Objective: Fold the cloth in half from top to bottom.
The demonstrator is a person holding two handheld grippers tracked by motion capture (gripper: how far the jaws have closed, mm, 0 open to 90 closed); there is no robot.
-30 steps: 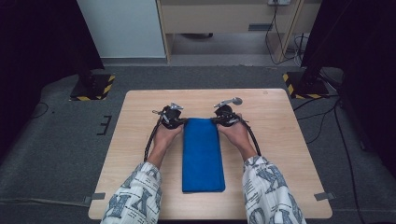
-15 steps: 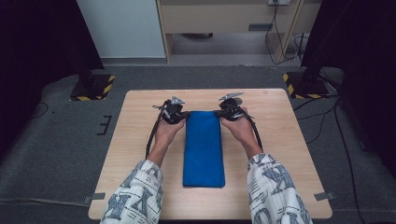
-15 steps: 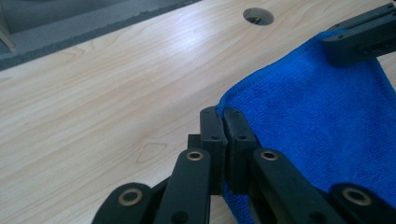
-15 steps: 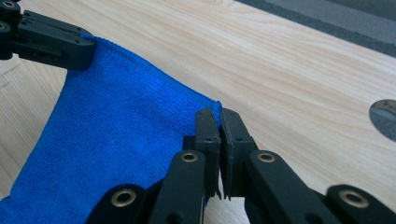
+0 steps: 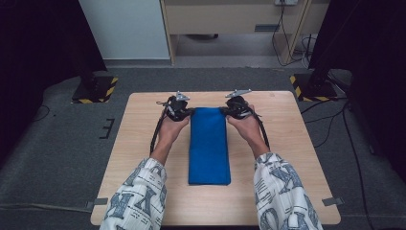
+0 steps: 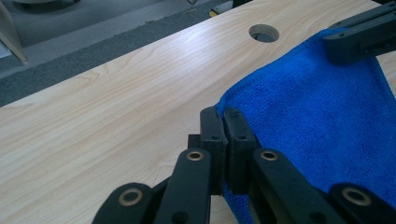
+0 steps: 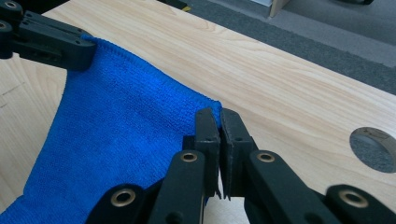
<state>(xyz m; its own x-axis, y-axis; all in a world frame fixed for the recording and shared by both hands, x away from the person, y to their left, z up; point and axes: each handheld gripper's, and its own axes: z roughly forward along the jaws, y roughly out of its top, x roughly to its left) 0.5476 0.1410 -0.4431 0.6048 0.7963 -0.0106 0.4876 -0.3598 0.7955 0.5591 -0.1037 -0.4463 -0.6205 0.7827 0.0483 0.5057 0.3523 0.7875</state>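
Observation:
A folded blue towel [image 5: 208, 148] lies lengthwise down the middle of the wooden table [image 5: 297, 158]. My left gripper [image 5: 186, 112] is shut on its far left corner, and my right gripper [image 5: 228, 111] is shut on its far right corner. That far end hangs lifted off the wood between them. In the left gripper view the towel [image 6: 317, 121] has its corner pinched between the black jaws of the left gripper [image 6: 223, 125], with the right gripper [image 6: 362, 37] clamped on the opposite corner. The right gripper view shows the right gripper [image 7: 218, 122] holding the towel [image 7: 116, 135], and the left gripper [image 7: 51, 39] across from it.
A round hole [image 6: 264, 32] is cut in the tabletop near the far right corner, also seen as a hole [image 7: 376, 149] beside my right jaws. Stand bases with yellow-black stripes [image 5: 95, 88] [image 5: 311, 86] sit on the grey floor beyond the table. Cables trail at the right.
Both grippers have risen and moved away from the person with the towel's far corners. The towel's near edge has slid a little farther from the person.

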